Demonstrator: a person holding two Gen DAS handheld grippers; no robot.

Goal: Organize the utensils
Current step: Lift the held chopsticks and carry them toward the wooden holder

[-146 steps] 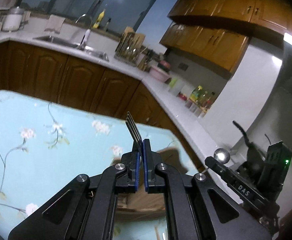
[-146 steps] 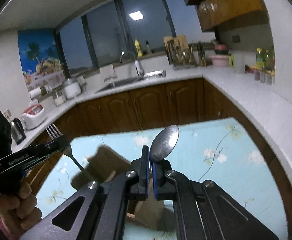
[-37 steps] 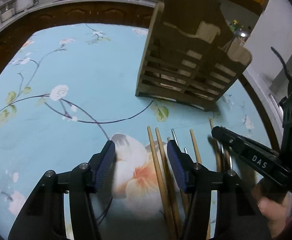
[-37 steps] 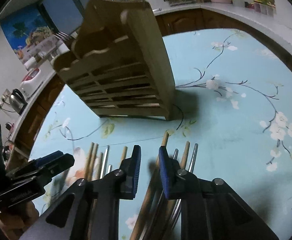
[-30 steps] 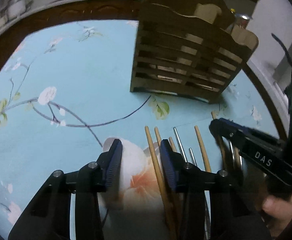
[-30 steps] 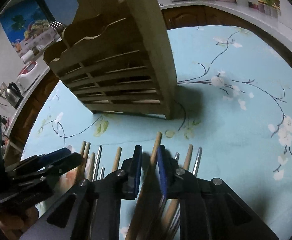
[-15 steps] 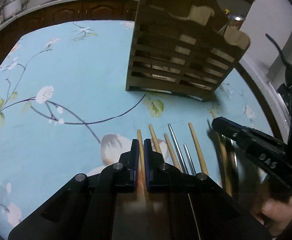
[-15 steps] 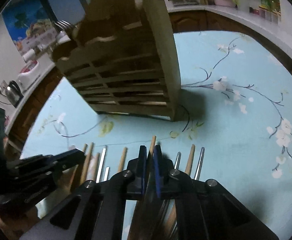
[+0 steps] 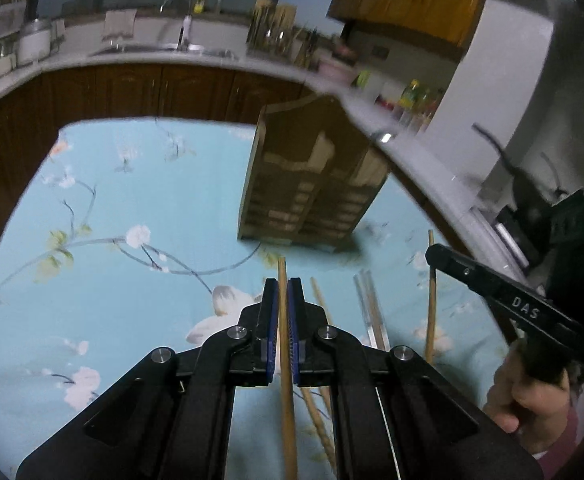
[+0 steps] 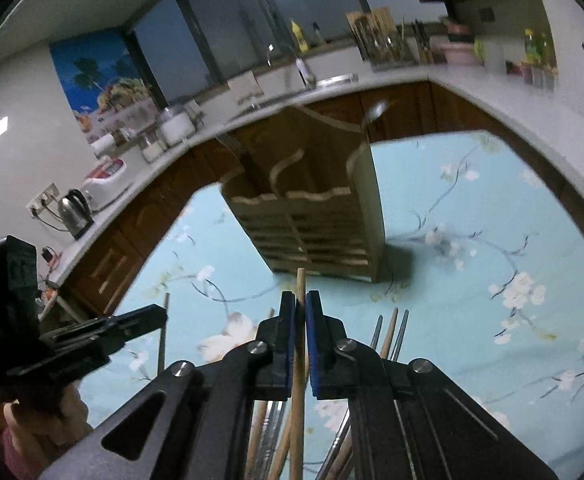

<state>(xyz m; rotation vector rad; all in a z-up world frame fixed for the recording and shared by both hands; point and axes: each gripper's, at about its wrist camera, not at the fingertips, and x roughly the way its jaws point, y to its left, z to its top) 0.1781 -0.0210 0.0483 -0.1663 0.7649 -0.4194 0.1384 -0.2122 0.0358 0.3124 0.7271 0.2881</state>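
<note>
My left gripper (image 9: pixel 283 285) is shut on a wooden chopstick (image 9: pixel 282 270), held off the table and pointing toward the slatted wooden utensil holder (image 9: pixel 312 184). My right gripper (image 10: pixel 300 300) is shut on another wooden chopstick (image 10: pixel 300 280), also raised, in front of the holder (image 10: pixel 316 216). A spoon (image 10: pixel 376 112) stands in the holder's right back slot. Each wrist view shows the other gripper off to the side: the right gripper (image 9: pixel 432 252) and the left gripper (image 10: pixel 159 314). More wooden chopsticks (image 9: pixel 319 300) and metal chopsticks (image 9: pixel 366 300) lie on the cloth below.
The table carries a light blue floral cloth (image 10: pixel 492 280). A white counter (image 10: pixel 512 104) over brown cabinets curves round behind it, bearing a kettle (image 10: pixel 75 206), jars, a sink and bottles. A person's hand (image 9: pixel 532 396) holds the right gripper's handle.
Both grippers closed, each on a wooden chopstick lying on the cloth, then rose with it. The views have tilted up, so the holder looks smaller and the counter shows.
</note>
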